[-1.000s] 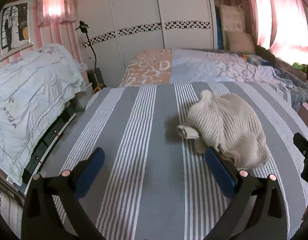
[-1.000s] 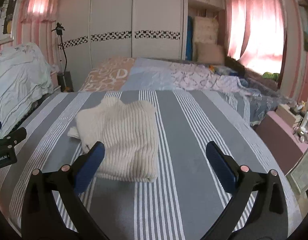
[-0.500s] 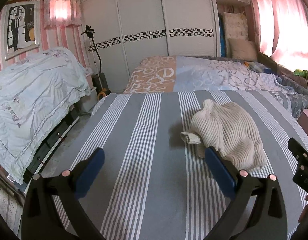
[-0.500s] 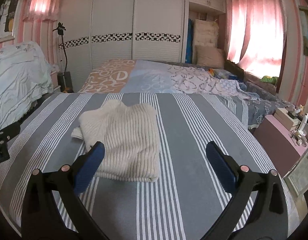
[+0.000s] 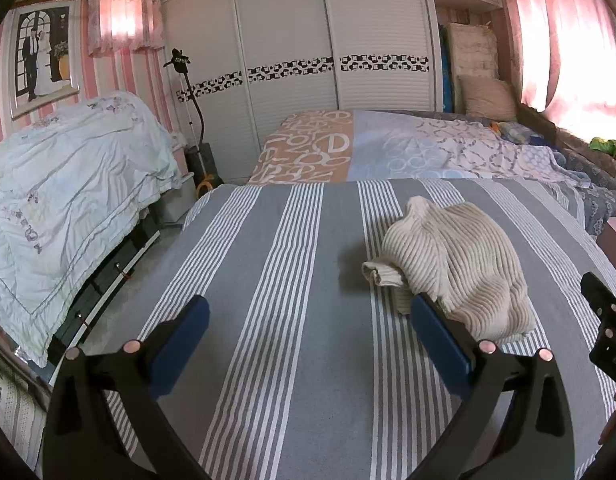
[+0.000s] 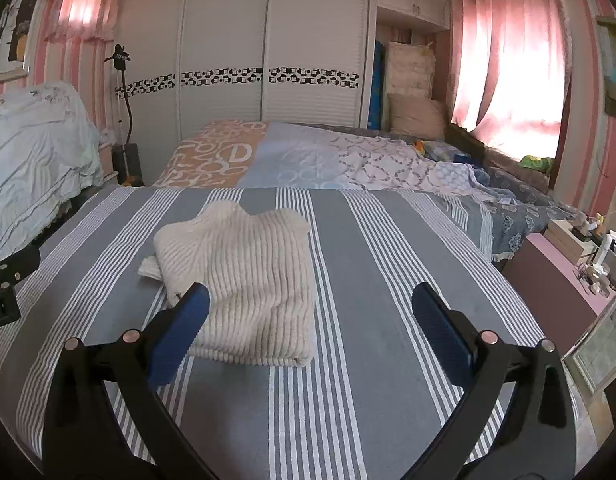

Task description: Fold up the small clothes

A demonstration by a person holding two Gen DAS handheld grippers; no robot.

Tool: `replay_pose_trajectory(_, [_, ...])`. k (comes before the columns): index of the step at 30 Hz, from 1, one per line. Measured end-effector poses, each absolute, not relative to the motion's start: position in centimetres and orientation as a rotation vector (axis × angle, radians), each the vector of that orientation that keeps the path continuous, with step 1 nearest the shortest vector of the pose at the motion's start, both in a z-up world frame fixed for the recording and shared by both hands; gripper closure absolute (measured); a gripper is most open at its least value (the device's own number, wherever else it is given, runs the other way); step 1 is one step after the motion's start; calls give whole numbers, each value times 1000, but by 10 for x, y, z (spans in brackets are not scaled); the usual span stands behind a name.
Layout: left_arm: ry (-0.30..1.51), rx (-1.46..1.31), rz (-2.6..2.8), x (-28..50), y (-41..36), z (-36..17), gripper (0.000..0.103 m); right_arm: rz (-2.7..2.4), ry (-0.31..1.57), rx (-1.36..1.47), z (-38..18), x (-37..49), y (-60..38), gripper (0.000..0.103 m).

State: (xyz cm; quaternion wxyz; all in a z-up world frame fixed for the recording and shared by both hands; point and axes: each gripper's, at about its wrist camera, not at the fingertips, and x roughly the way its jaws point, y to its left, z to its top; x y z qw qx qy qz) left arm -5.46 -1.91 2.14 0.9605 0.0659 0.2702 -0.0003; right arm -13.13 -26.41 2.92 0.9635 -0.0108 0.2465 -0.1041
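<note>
Sweater (image 6: 244, 276) is left folded flat on the bed (image 6: 387, 280), so both grippers (image 5: 304, 324) (image 6: 308, 312) are held wide open, empty, clear above it.

Both wrist views look low along the striped bed (image 5: 308, 264) toward the wardrobe (image 6: 268, 40), sharing the sweater (image 6: 244, 272).

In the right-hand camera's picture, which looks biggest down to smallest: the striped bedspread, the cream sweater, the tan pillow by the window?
1. striped bedspread
2. cream sweater
3. tan pillow
The pillow sits farther back, so its true size is unsure.
</note>
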Motion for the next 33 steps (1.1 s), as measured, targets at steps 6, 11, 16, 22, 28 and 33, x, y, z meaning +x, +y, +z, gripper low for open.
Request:
replay_pose_trajectory(6, [552,119,0,-54,-20,20,2,-215,499,-29,31,-130,-261,3])
replay_pose_trajectory(11, [552,120,2,-54,-21,20,2,-221,498,-32,30,-130,-260,3])
replay_pose_trajectory(16, [552,124,-4,-54,-21,19,2,-221,502,-39,29,-130,-258,3])
replay_pose_trajectory(22, [543,136,-4,-55,-22,20,2,-225,498,-42,30,-130,-256,3])
replay_pose_trajectory(28, [543,135,-4,-55,-19,21,2,-229,501,-41,30,-129,-257,3])
replay_pose_trajectory(33, [554,131,-15,-56,-19,21,2,-230,509,-35,30,-127,-259,3])
